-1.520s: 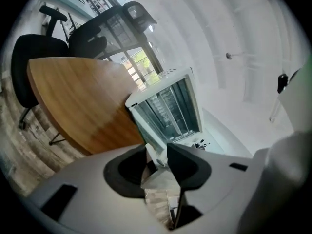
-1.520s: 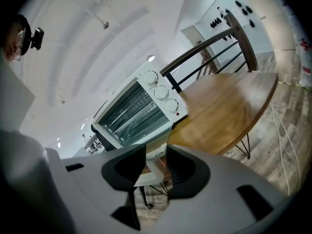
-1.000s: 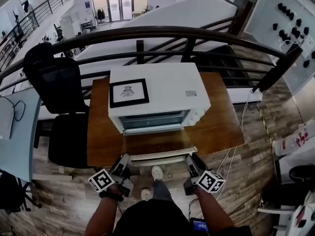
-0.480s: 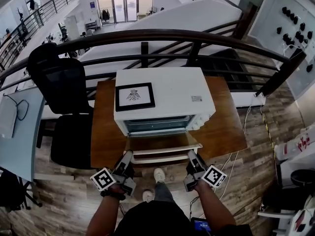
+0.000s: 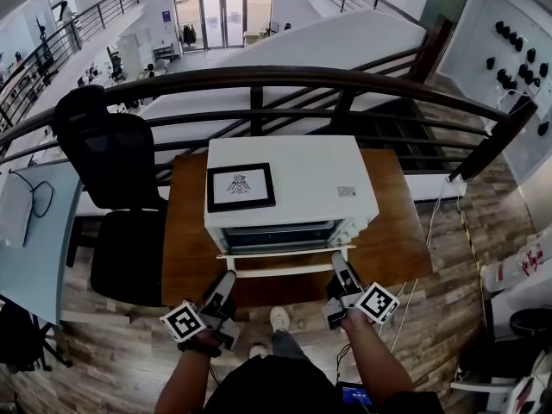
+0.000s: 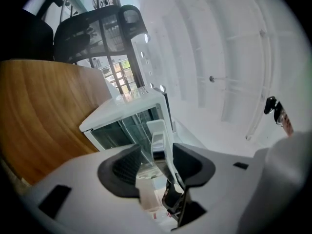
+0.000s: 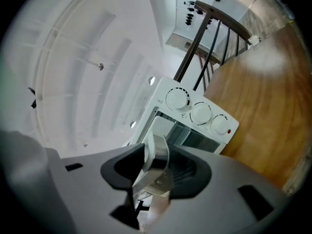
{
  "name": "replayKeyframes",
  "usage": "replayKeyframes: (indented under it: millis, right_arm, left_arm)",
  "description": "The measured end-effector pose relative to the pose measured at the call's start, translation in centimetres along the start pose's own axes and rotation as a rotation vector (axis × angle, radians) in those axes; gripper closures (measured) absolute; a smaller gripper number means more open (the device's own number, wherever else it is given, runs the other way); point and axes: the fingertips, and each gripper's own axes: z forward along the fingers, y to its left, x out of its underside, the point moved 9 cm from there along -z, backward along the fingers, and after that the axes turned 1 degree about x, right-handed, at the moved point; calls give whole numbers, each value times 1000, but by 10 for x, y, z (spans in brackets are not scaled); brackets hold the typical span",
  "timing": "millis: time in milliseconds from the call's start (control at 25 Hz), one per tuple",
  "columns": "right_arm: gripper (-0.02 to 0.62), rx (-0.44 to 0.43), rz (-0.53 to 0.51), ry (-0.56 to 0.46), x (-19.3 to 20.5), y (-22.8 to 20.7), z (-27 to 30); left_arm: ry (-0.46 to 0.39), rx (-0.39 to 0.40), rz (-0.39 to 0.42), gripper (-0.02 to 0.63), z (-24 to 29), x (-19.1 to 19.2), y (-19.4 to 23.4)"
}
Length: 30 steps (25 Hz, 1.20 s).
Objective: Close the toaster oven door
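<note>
Now, oven [image 5: 297,179]: white, on wooden table [image 5: 185,231] beside railing [image 5: 285,78].
Door [image 5: 285,261]: half open, tilted up towards the oven front.
Left gripper [image 5: 228,278]: jaws just opened wide, handle [image 5: 285,271] end loose between them.
Right gripper [image 5: 338,259]: jaws just narrowed, pads clamped on handle's other end.

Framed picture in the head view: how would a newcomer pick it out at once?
A wooden table stands by the dark railing, bearing a white toaster oven. On the oven's top, at its left, lies the picture: black frame, small dark drawing on white, the only dark thing there.
</note>
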Motion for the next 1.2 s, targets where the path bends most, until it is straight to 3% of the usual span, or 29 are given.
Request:
replayKeyframes:
  millis: [360, 520, 680, 800, 920, 1040, 1200]
  right_arm:
    - [437, -30, -8, 5, -20, 7, 30]
    - [431, -19, -16, 7, -25, 9, 39]
    - [430, -30, 7, -9, -27, 8, 48]
    - [426, -26, 14, -22, -28, 9, 53]
    - [425, -30, 5, -27, -29, 10, 55]
    - [420, -31, -17, -23, -29, 10, 56]
    - [417, -28, 2, -19, -29, 10, 59]
  left_arm:
    - [-41, 10, 6, 402, 13, -11, -4]
    - [-42, -23, 23, 407, 16, -14, -2]
    - [-17, -78, 119, 407, 18, -18, 2]
    - [4, -47, 208, 407, 26, -24, 1]
    - [14, -66, 229, 407, 29, -25, 0]
    - [25, -37, 270, 407, 36, -25, -6]
    - [28, -36, 262, 407, 38, -24, -6]
